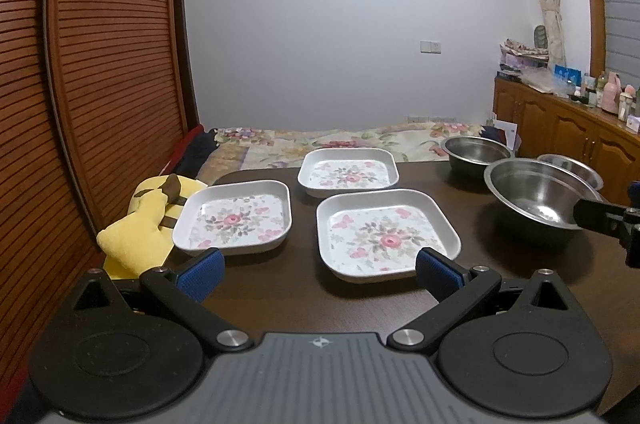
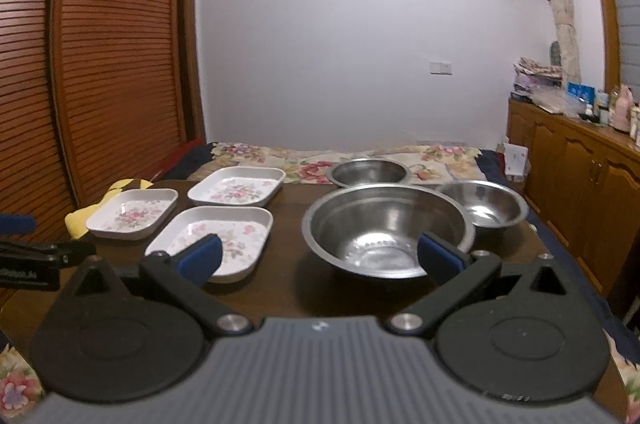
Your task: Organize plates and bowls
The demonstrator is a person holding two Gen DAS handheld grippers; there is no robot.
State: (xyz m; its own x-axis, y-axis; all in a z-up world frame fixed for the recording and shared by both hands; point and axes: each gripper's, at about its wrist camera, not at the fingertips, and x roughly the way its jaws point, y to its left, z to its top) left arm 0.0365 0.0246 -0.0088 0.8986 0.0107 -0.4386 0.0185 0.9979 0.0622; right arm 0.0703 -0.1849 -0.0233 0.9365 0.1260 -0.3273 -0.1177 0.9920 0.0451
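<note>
On the dark wooden worktop [image 1: 280, 300], three square white plates with flower prints are laid out toward the left side and three steel bowls toward the right. The near plate [image 1: 386, 236] is set closest to the front edge, the left plate [image 1: 234, 218] lies by the left edge, partly over a yellow plush toy [image 1: 140, 228], and the far plate [image 1: 348, 173] is placed near the far edge; all three are apart from one another. The large bowl [image 2: 386, 230] is seen nearest the front on the right, with a smaller bowl [image 2: 482, 204] just beside it toward the right edge and a third bowl [image 2: 369, 172] at the far edge. The left gripper [image 1: 318, 274] is held wide open above the front edge, facing the near plate, with nothing between its blue pads. The right gripper [image 2: 320, 258] is likewise spread wide and empty, and the large bowl is framed just ahead of it. A flowered bedspread [image 1: 340, 140] is visible beyond the far edge.
</note>
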